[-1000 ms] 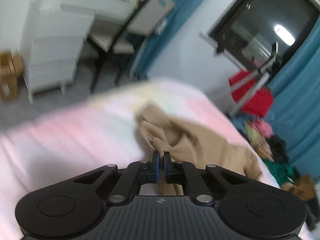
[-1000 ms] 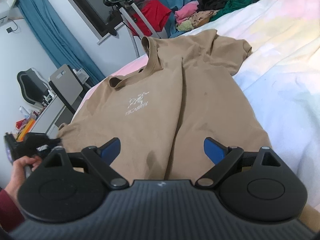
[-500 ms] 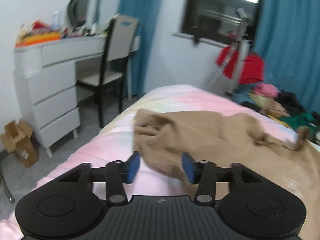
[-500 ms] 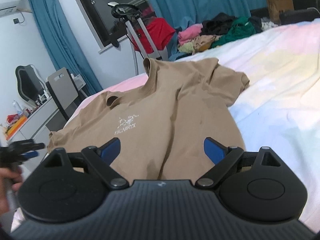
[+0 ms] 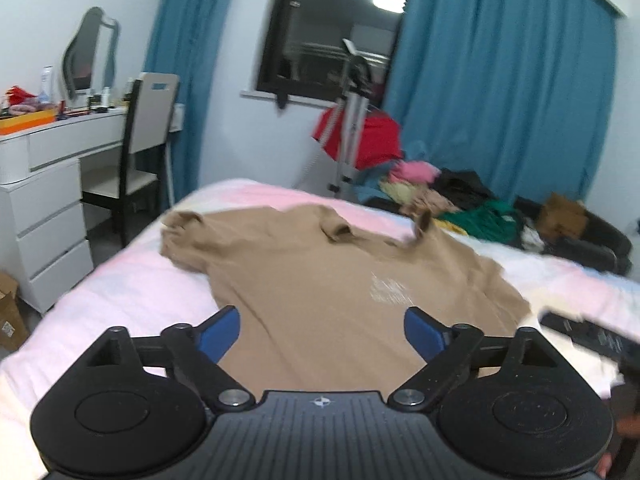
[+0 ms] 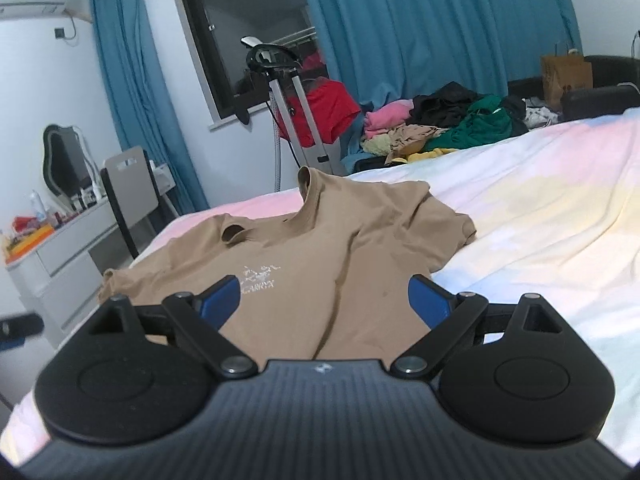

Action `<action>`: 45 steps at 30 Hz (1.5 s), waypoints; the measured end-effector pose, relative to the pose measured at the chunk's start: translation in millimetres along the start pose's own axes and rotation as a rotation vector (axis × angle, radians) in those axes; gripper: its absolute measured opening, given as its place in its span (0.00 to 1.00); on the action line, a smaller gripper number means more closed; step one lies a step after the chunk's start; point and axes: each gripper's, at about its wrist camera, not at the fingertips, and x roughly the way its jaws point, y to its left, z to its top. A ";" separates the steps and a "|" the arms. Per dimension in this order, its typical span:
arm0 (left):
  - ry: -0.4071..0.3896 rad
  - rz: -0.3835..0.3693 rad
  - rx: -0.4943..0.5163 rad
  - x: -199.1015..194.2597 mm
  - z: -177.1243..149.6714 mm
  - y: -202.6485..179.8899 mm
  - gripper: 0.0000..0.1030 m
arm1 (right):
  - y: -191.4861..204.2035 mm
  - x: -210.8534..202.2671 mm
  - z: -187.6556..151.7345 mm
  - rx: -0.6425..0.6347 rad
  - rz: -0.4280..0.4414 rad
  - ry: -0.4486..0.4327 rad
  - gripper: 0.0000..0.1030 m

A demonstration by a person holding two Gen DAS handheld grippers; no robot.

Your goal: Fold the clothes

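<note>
Ahead of both my grippers, the pastel pink-and-white bed (image 6: 540, 208) carries the tan cotton T-shirt (image 6: 320, 264), spread front-up, collar farthest from me, hem nearest. Left gripper (image 5: 322, 334) and right gripper (image 6: 324, 300) both gape empty over the hem.

Bare bedsheet (image 6: 540, 216) beside shirt (image 6: 320, 248)

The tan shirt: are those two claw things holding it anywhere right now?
No. Both the left gripper and right gripper are open and empty; the tan shirt lies loose on the bed.
</note>
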 end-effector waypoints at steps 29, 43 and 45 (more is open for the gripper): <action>0.156 -0.027 0.017 59.3 -43.2 -3.4 0.99 | -168.5 159.2 26.0 0.568 -0.034 0.063 0.74; 0.189 -0.059 0.044 103.5 -53.4 -17.5 0.99 | -160.6 196.0 30.9 0.461 -0.005 0.026 0.12; 0.176 -0.052 0.050 102.0 -52.9 -17.4 0.98 | -160.9 181.3 35.4 0.472 -0.049 -0.029 0.12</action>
